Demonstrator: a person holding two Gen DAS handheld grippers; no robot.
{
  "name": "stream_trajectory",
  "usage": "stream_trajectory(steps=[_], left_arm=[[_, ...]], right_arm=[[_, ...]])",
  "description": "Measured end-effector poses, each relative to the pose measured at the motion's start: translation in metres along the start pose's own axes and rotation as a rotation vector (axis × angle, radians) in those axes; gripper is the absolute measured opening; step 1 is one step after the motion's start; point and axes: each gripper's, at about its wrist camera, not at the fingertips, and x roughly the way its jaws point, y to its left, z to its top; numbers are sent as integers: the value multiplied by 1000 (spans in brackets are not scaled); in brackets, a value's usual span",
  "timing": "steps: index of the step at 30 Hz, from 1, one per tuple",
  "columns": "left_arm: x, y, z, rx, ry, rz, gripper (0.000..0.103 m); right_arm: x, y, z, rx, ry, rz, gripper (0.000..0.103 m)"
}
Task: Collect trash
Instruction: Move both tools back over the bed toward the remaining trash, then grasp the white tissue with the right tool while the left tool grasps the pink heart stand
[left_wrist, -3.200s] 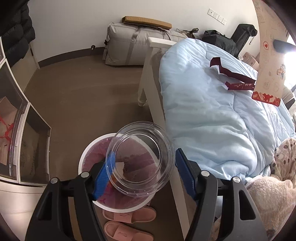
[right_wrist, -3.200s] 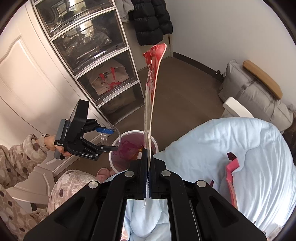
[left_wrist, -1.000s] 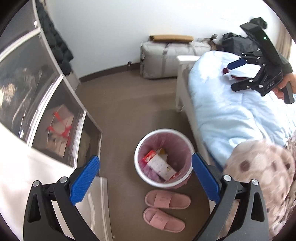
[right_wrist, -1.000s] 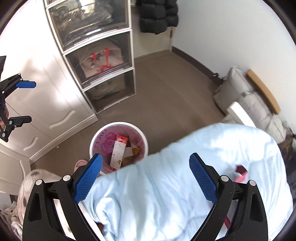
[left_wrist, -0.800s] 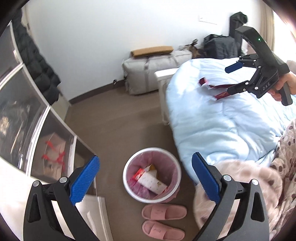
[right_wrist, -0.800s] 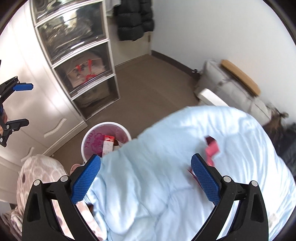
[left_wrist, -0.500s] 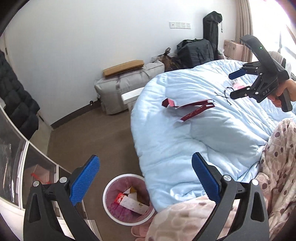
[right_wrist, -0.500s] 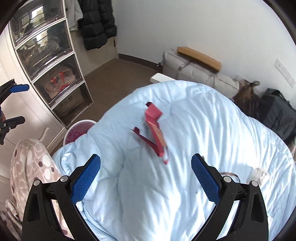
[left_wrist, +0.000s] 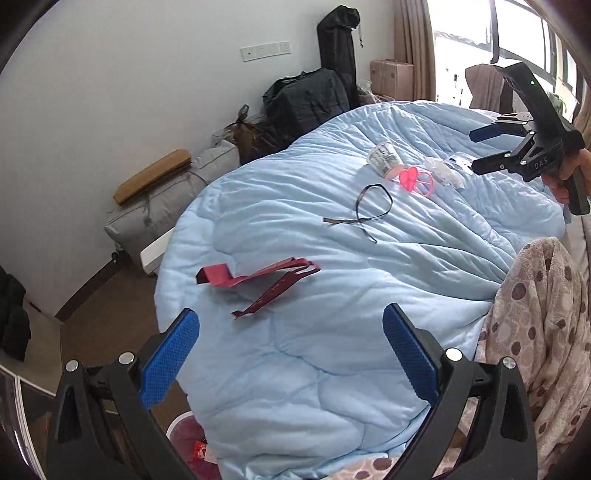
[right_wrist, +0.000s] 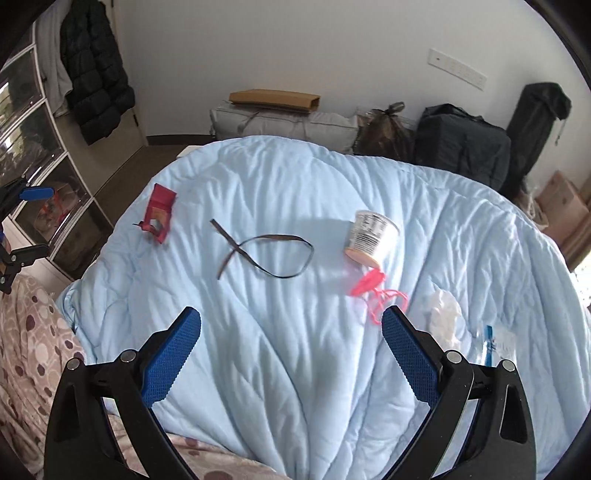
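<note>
Trash lies on a light blue duvet (left_wrist: 332, 295). Red paper strips (left_wrist: 258, 282) lie near its left edge and show in the right wrist view (right_wrist: 159, 214). A dark ribbon loop (right_wrist: 266, 254), a paper cup on its side (right_wrist: 371, 236), a pink plastic piece (right_wrist: 373, 288), crumpled white tissue (right_wrist: 443, 310) and a clear wrapper (right_wrist: 495, 343) lie further along. My left gripper (left_wrist: 291, 354) is open and empty above the duvet's near edge. My right gripper (right_wrist: 291, 350) is open and empty above the duvet; it also shows in the left wrist view (left_wrist: 491, 149), near the tissue.
A bin with a pink liner (left_wrist: 188, 439) holding trash stands on the floor below the duvet's edge. Grey and black bags (right_wrist: 288, 122) line the far wall. A drawer unit (right_wrist: 44, 177) stands at the left. A spotted pyjama sleeve (left_wrist: 546, 332) is at the right.
Both grippers released their items into the bin, opened, and swung from the bin up over the bed. The right gripper moved toward the far end of the duvet.
</note>
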Motion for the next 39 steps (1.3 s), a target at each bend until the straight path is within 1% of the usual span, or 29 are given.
stream_trajectory(steps=[5, 14, 20, 23, 25, 27, 32, 34, 37, 39], left_arm=[[26, -40, 31, 76, 20, -35, 98], [82, -121, 83, 157, 58, -116, 98], [125, -173, 115, 202, 93, -179, 98], [146, -187, 132, 176, 112, -229, 98], [160, -191, 143, 132, 125, -271, 98], [175, -193, 154, 88, 135, -297, 98], [204, -191, 175, 6, 150, -318, 98], [213, -192, 181, 5, 154, -311, 98], [225, -197, 185, 30, 167, -305, 97], [234, -201, 187, 41, 176, -299, 94]], right_arm=[[-9, -63, -32, 102, 0, -40, 96], [-13, -169, -97, 274, 31, -91, 96], [-9, -224, -135, 368, 61, -106, 96], [-5, -243, -148, 397, 77, -90, 96], [-1, -252, -151, 406, 80, -73, 96], [2, -257, -152, 406, 80, -56, 96], [18, -264, -142, 381, 79, -21, 96], [27, -265, -135, 366, 80, -8, 96], [44, -264, -123, 348, 80, 20, 96], [57, -260, -114, 324, 82, 26, 96]])
